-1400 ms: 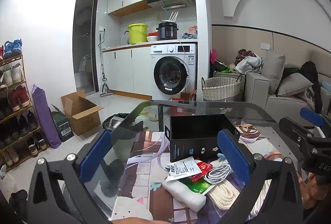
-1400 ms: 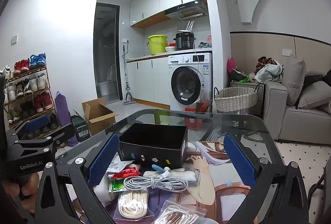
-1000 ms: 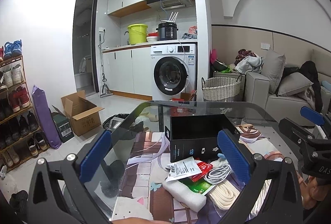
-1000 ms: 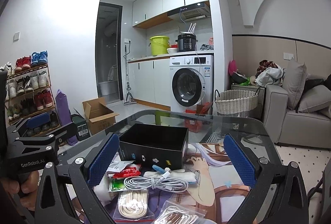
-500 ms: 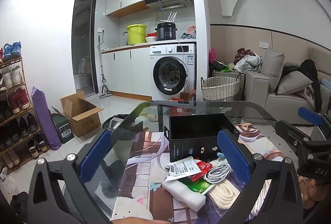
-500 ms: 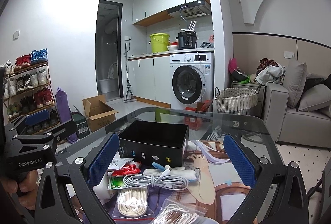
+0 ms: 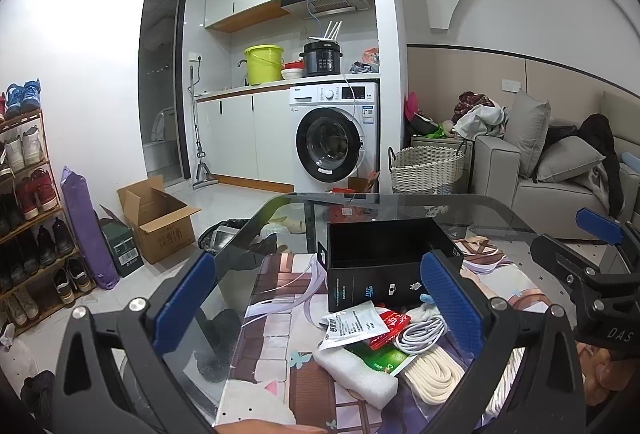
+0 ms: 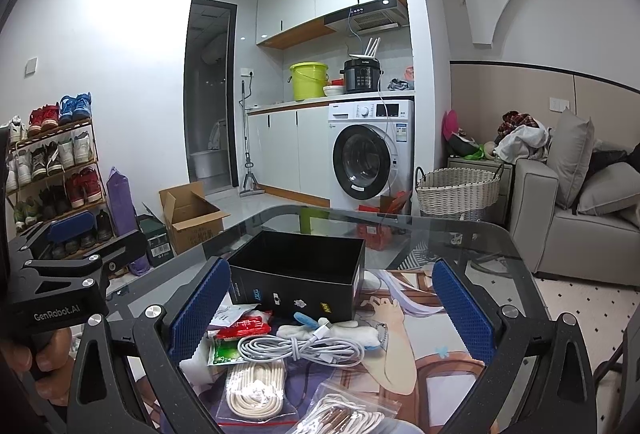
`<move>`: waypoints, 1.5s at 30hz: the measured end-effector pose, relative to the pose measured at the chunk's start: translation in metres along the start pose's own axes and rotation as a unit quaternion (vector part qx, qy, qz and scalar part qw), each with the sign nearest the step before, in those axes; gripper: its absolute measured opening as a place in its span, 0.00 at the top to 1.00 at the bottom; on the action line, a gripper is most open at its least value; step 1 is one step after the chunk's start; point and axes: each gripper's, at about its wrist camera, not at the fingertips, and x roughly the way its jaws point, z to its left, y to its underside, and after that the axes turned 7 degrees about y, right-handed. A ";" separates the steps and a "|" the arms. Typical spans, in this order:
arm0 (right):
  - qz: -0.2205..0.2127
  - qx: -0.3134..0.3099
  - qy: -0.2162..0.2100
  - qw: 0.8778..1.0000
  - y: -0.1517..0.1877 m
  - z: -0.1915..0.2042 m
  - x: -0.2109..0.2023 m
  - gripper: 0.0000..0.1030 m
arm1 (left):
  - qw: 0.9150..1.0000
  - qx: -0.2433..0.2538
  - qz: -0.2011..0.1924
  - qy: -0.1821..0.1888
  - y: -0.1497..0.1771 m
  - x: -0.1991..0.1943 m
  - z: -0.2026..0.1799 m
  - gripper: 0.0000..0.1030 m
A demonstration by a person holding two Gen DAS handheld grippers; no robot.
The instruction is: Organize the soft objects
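Note:
An open, empty black box (image 7: 390, 258) (image 8: 298, 284) stands on the glass table. In front of it lies a pile: a white foam pad (image 7: 354, 372), a white paper sachet (image 7: 354, 324), a red packet (image 8: 242, 326), a green packet (image 8: 220, 350), a coiled white cable (image 8: 298, 350) (image 7: 422, 332), bagged cream rope (image 8: 256, 388) (image 7: 430, 374), a white plush toy (image 8: 346, 332). My left gripper (image 7: 316, 302) is open and empty, above the pile's left side. My right gripper (image 8: 330, 310) is open and empty, above the pile.
A printed mat (image 8: 416, 346) covers the glass table (image 8: 460, 234). A bag of brown-and-white cord (image 8: 340, 416) lies at the near edge. Beyond the table are a cardboard box (image 7: 158, 215), shoe rack (image 7: 24, 201), washing machine (image 7: 334, 137), wicker basket (image 7: 426, 167) and sofa (image 7: 552, 177).
Both grippers have stayed open and empty, with only a slight drift of view. Nothing on the table has moved.

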 end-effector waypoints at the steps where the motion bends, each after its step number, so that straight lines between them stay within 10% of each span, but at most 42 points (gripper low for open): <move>1: 0.001 0.001 -0.001 1.000 0.000 0.000 0.000 0.00 | 1.000 0.000 0.000 0.000 0.000 0.000 0.000 0.00; 18: 0.008 0.002 -0.002 1.000 0.004 0.001 0.005 0.00 | 1.000 -0.005 0.019 0.002 0.003 0.005 0.001 0.00; 25: 0.082 -0.016 0.003 0.996 0.007 0.000 0.024 0.00 | 0.997 -0.038 0.062 0.039 0.001 0.016 0.009 0.00; 36: 0.182 -0.040 0.000 0.982 0.029 0.006 0.051 0.00 | 0.969 -0.024 0.240 0.051 0.038 0.072 -0.006 0.04; 45: 0.194 -0.054 0.000 0.980 0.038 0.011 0.055 0.00 | 0.949 -0.035 0.309 0.056 0.060 0.098 -0.006 0.11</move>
